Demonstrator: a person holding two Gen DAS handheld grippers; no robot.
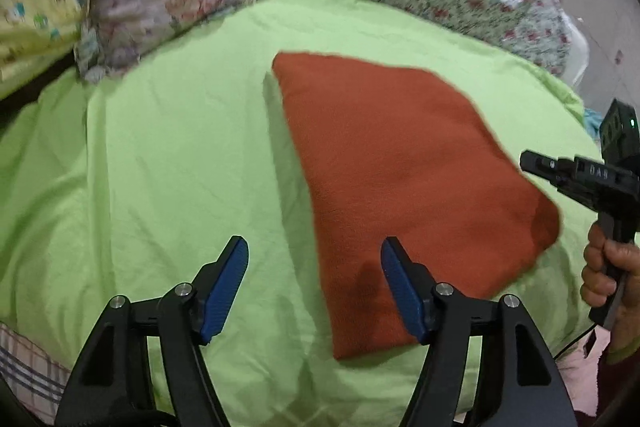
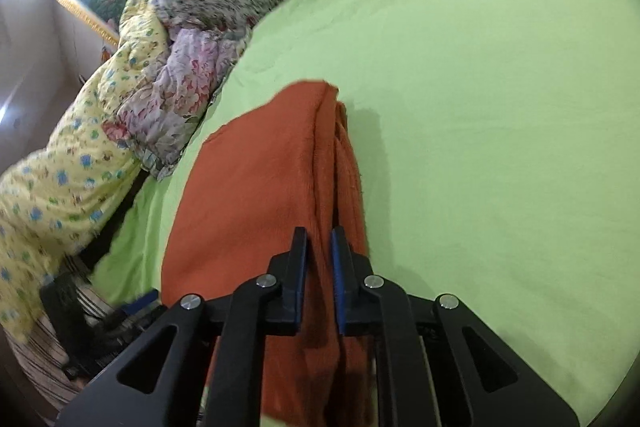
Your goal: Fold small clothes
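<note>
Lying on the light green bed sheet (image 1: 160, 147), one rust-orange cloth (image 1: 400, 167) is seen, already doubled over into a rough four-sided shape. Only this single garment is counted; two hand-held grippers are in play, and a heap of three patterned quilts or pillows (image 2: 132, 115) is bunched along the far edge of the bed.

The cloth is judged to be soft, fleecy and light, with no stiffness of its own; it can be expected to sag and slide wherever it is not supported, though the napped surface should not be slippery. A hold is best taken at the stacked edges or corners, so that all layers are lifted together and the fold is not pulled apart.

The right hand-held gripper (image 2: 319, 251) is clenched on the layered edge of the cloth, a ridge of fabric being pinched between its nearly closed jaws. The left hand-held gripper (image 1: 314, 287) is released, its blue pads standing wide apart above the cloth's near corner and the sheet, with nothing pressed between them.
</note>
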